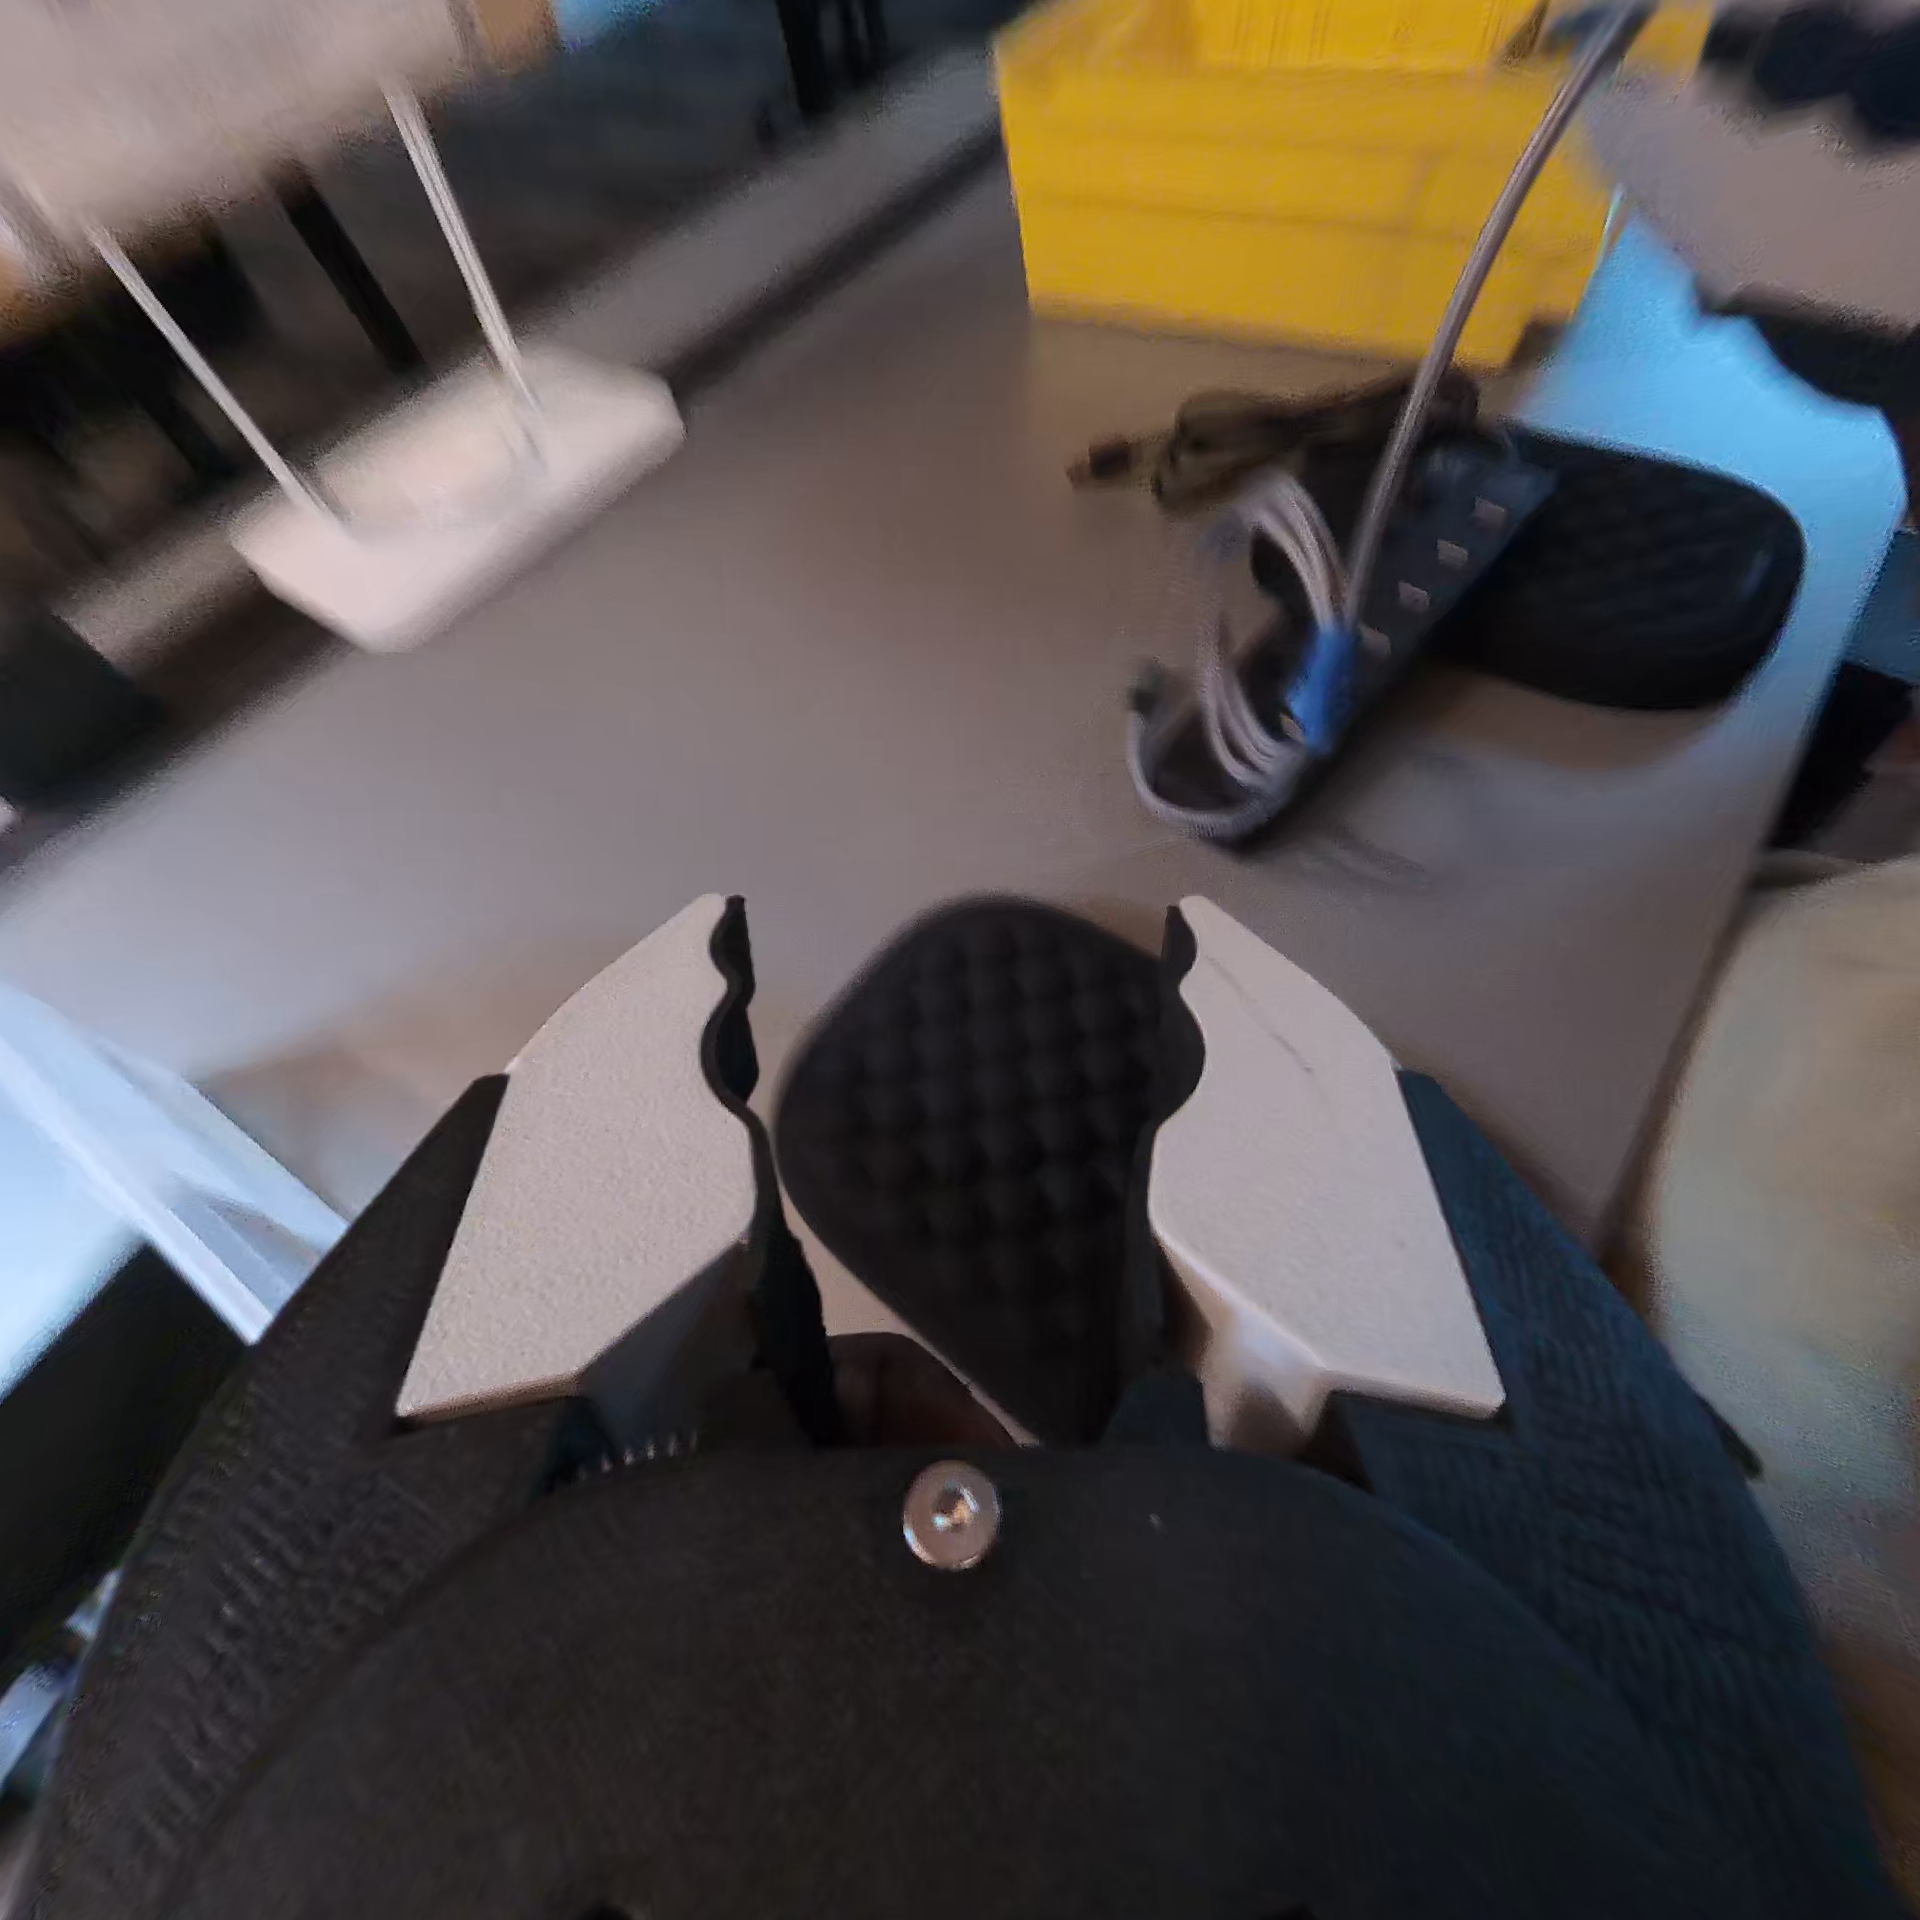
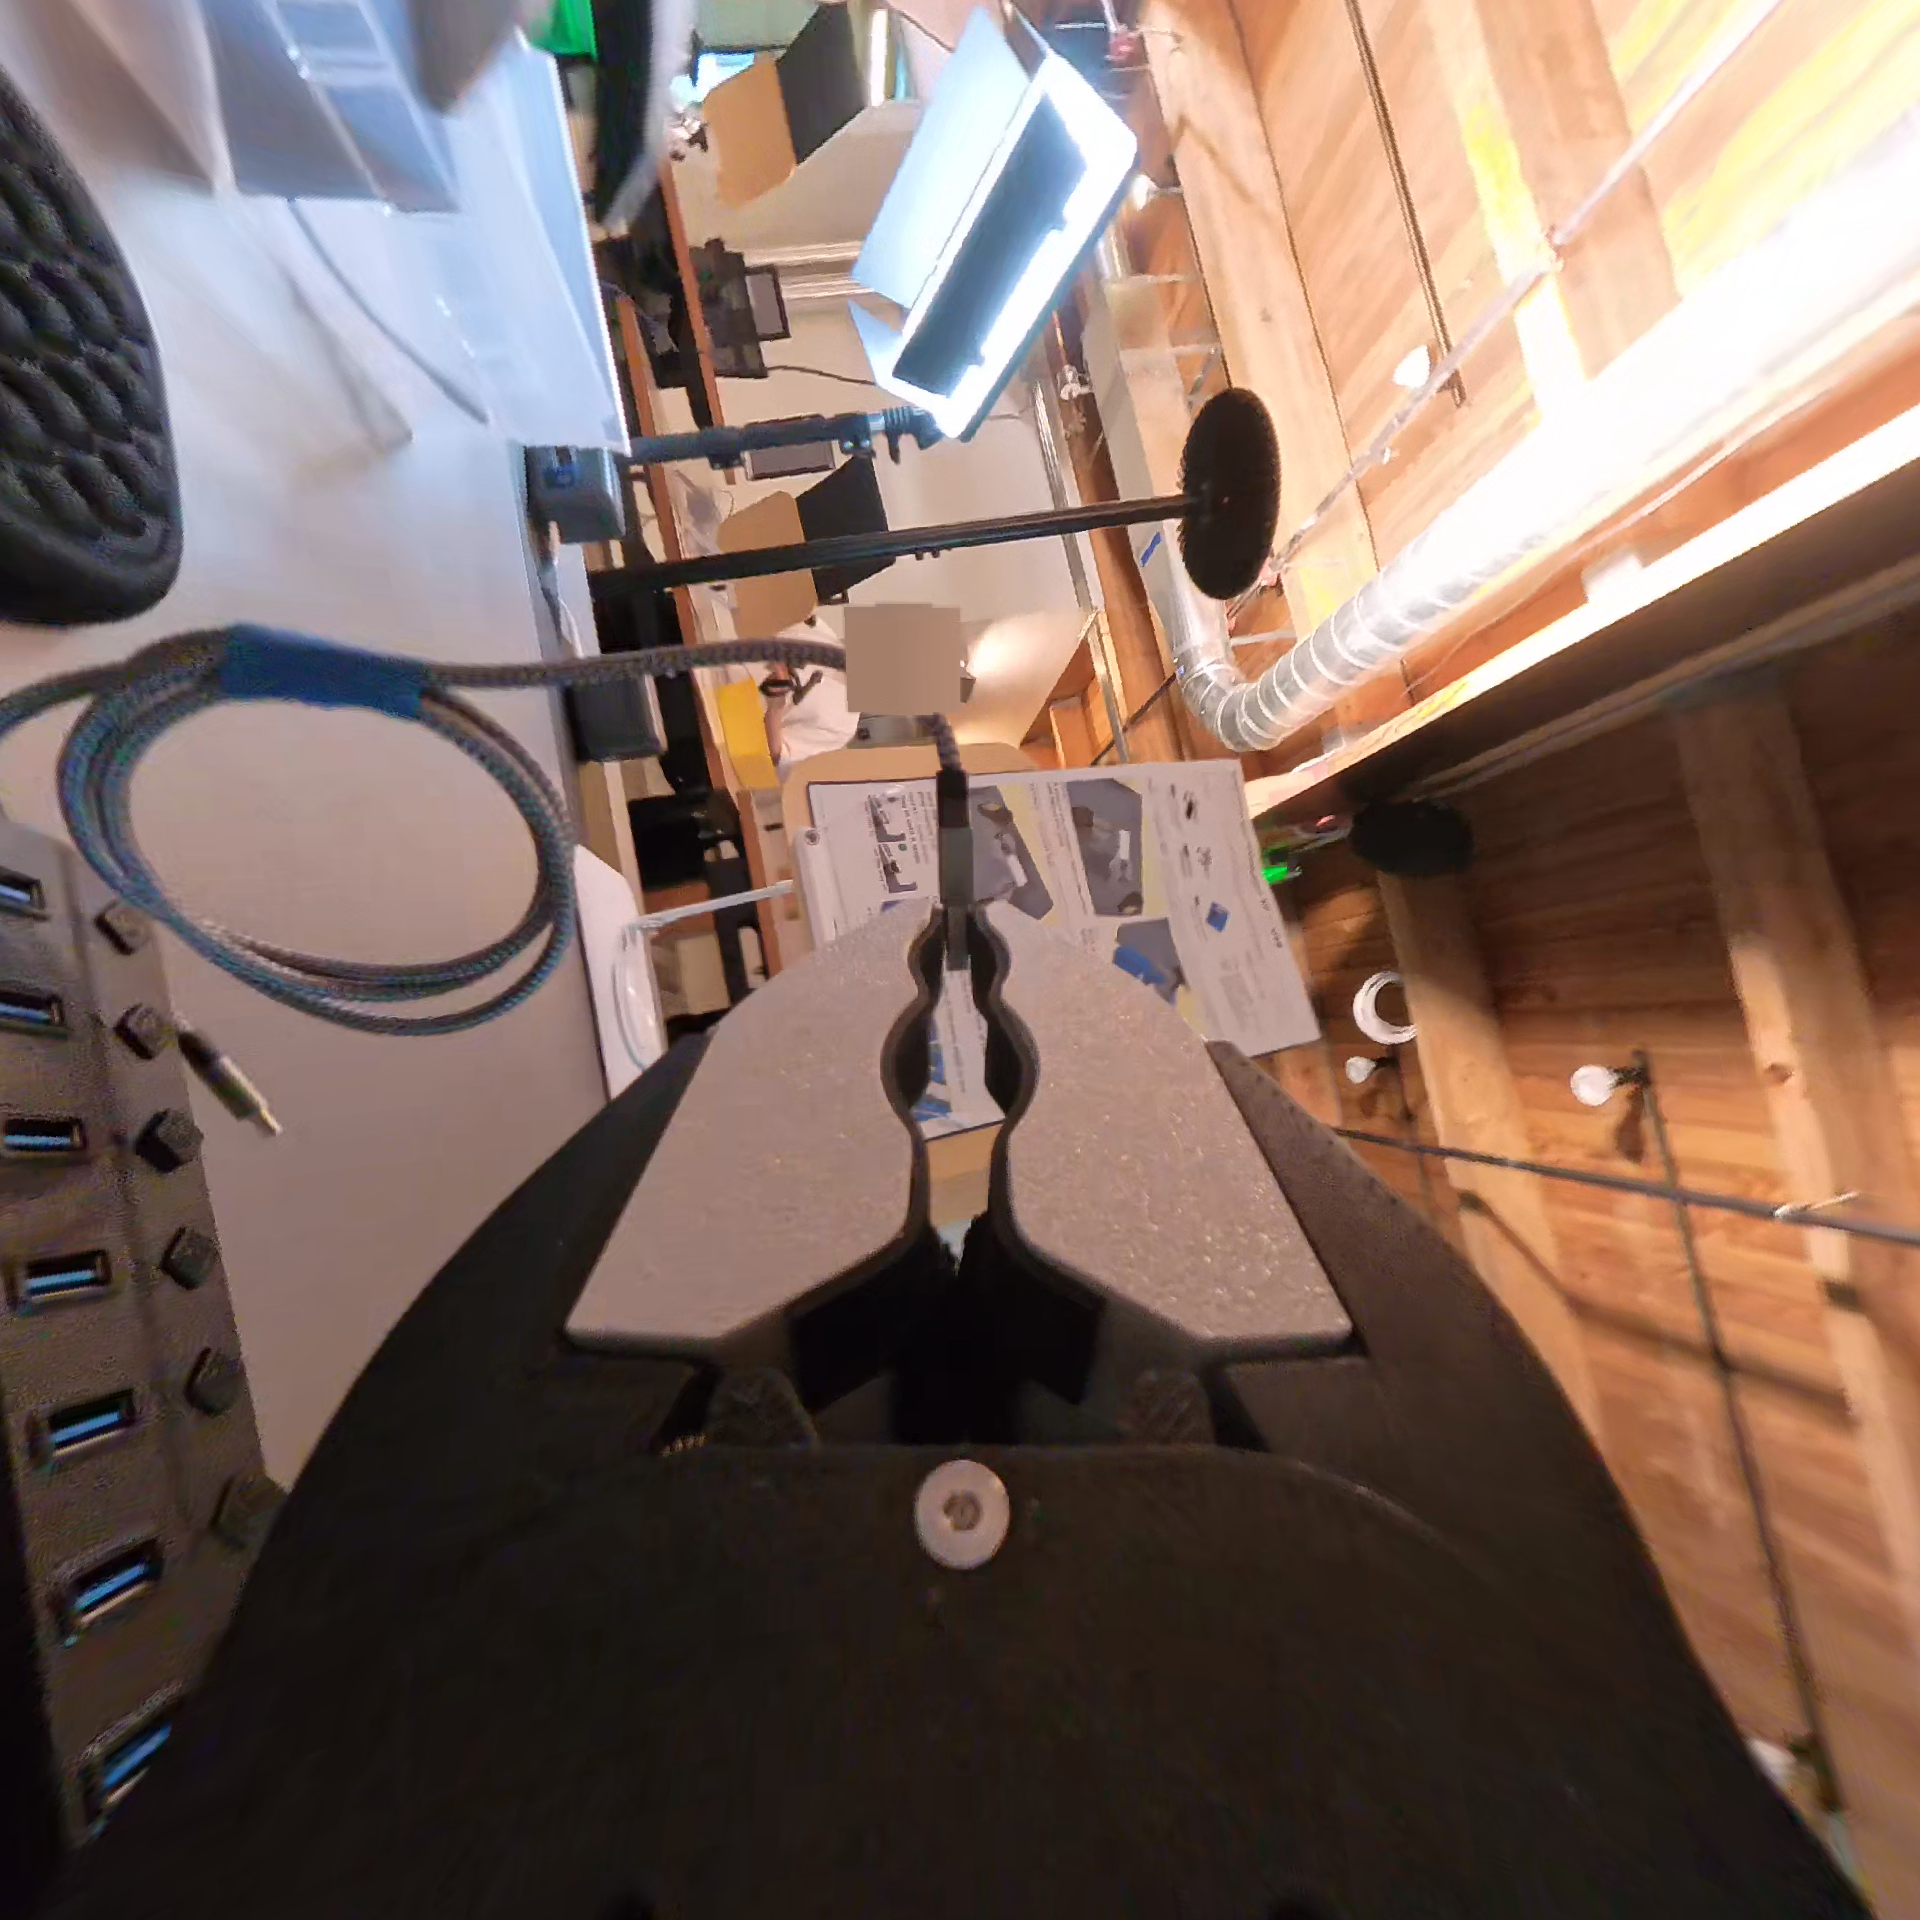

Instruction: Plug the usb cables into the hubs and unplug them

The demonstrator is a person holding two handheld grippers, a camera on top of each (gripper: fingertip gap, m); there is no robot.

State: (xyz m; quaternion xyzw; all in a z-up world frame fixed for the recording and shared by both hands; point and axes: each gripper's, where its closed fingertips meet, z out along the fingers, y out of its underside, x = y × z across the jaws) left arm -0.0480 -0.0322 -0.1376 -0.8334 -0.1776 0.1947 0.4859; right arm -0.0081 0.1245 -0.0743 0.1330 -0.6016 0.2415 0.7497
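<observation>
Right hand-held gripper (image 2: 961,940) is closed on the plug end of the braided usb cable (image 2: 312,966), pinched right at the fingertips. Likely so the connector can be steered; its metal tip is hidden between the fingers. The cable runs up from the plug, curves over to a blue strap (image 2: 322,670) that binds the coil, and the coil rests on the tabletop (image 2: 395,1195). The strap keeps the slack bundled, so only a short run lifts with the plug. The cable's other connector (image 2: 234,1081) lies loose beside the hub.

The multi-port usb hub (image 2: 73,1278) stands at the left edge of the right wrist view, with a row of blue ports, all looking empty, and a small button beside each. The held plug is in the air, well clear of the ports, so my read is nothing is plugged in.

Left hand-held gripper (image 1: 961,914) is wide open, empty, hovering over a black textured pad (image 1: 966,1101). Probably free to brace the hub. In its blurred view the hub (image 1: 1455,582) sits against another black pad (image 1: 1621,582), with the coil (image 1: 1236,675) beside it and a yellow bin (image 1: 1278,166) behind.

Risk: the tip grip may let the plug twist at insertion.
</observation>
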